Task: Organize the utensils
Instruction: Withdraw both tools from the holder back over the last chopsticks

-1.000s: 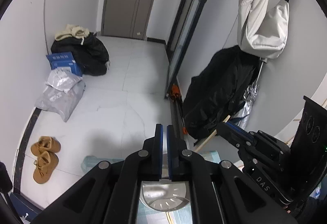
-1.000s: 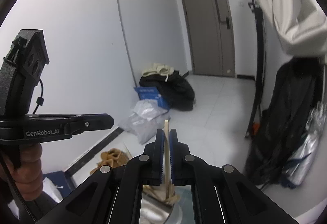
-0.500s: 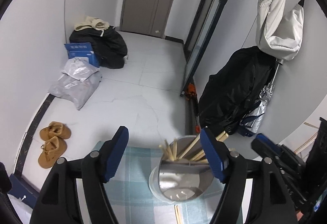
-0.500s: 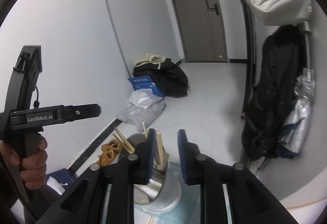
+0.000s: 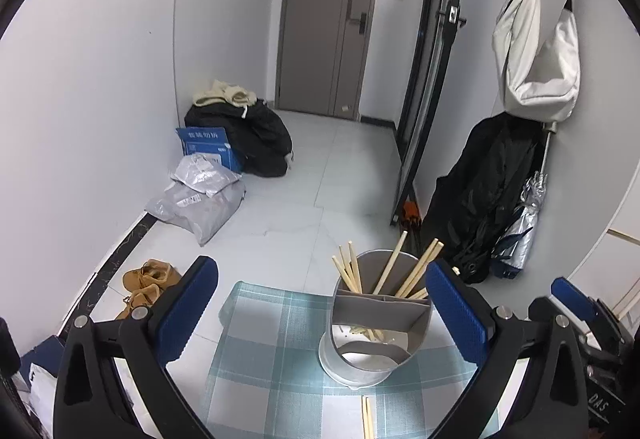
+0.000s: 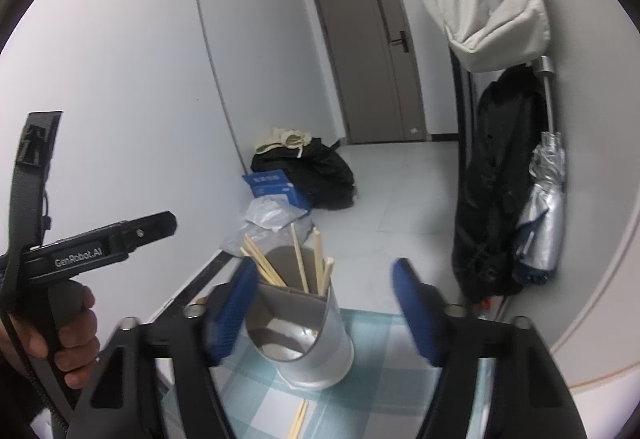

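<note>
With both the left gripper (image 5: 322, 313) and right gripper (image 6: 326, 309) spread empty above the holder (image 5: 378, 335), it could be tipped off the cloth (image 5: 276, 359) if the loose chopsticks (image 5: 367, 417) beside it are grabbed carelessly.

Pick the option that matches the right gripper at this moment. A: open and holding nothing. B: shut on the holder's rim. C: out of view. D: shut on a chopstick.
A: in the right wrist view the right gripper has its blue pads spread wide with nothing between them, while the chopsticks stand in the metal holder on the checked cloth.
</note>
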`<state>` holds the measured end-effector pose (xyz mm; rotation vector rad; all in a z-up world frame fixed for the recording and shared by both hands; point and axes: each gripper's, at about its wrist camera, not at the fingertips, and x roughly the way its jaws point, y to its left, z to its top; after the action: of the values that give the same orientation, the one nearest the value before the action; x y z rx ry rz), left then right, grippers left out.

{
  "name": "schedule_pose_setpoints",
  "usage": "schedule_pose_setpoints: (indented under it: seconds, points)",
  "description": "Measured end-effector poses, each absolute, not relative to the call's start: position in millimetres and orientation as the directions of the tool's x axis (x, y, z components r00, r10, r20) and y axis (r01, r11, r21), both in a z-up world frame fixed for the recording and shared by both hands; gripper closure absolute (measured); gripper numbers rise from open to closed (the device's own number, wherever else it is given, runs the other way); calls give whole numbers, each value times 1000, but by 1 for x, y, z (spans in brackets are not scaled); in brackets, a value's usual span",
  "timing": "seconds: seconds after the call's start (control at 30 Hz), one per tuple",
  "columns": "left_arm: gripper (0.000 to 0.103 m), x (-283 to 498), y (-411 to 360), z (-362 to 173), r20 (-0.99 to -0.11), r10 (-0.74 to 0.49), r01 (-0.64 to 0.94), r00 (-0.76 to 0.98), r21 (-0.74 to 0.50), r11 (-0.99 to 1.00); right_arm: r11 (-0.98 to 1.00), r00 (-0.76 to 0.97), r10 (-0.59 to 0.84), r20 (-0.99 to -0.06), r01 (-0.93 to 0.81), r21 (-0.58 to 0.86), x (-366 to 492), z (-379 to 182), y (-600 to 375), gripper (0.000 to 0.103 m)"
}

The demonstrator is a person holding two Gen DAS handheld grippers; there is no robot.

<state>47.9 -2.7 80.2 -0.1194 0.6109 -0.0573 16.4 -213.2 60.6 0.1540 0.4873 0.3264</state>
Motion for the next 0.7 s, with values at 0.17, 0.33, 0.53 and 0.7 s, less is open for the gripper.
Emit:
schedule_pose_setpoints:
  seconds: [0.17,0.33,0.53,0.7]
  points:
    - [1,30,-11,76,-567,-83,32,819,-100,994,938,844,337,-417,-262,227,-4,56,-214,18]
    - [1,13,-16,68,-570,-76,32,818,-87,996,947,865,312,-393,-248,205,-23,48,-213,13]
    - [1,-1,-15,54,-572,-71,21,817,-92,995,953,873,291,-392,-231,195,-39,36,-213,11]
    - [1,-6,-17,37,-603,-46,2,797,-73,997,954,847,292,-444,-228,193,-44,20,-210,11]
